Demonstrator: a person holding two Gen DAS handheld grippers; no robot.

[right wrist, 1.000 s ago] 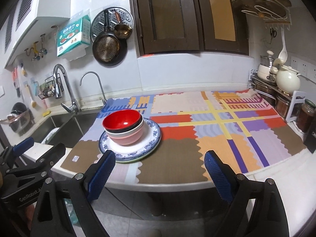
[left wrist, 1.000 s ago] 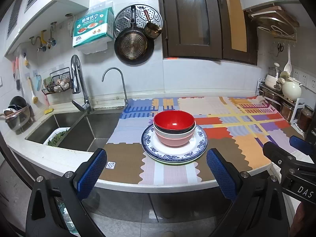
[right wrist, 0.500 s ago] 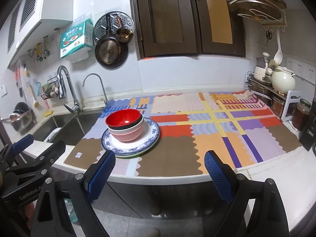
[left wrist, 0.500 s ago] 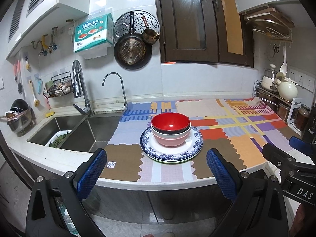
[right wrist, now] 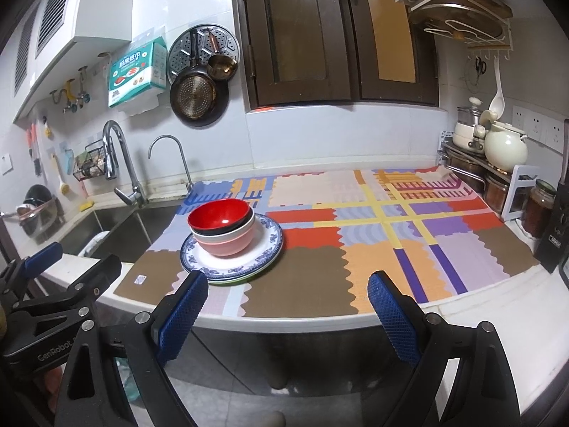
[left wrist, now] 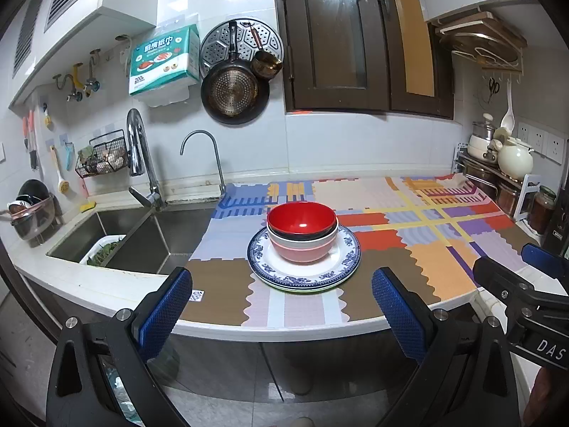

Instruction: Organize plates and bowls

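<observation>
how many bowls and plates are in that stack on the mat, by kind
bowls: 3, nested: red bowl on top, white bowl in the middle, pink bowl at the bottom
plates: at least 2: blue-rimmed plate on a green plate, of which only the edge shows
total: 5 that can be seen

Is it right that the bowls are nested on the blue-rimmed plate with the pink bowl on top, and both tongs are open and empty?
Not quite: the red bowl is on top; the pink bowl sits lowest, as the left wrist view shows. They do rest on the blue-rimmed plate, and the left tongs and right tongs are open and empty.
</observation>
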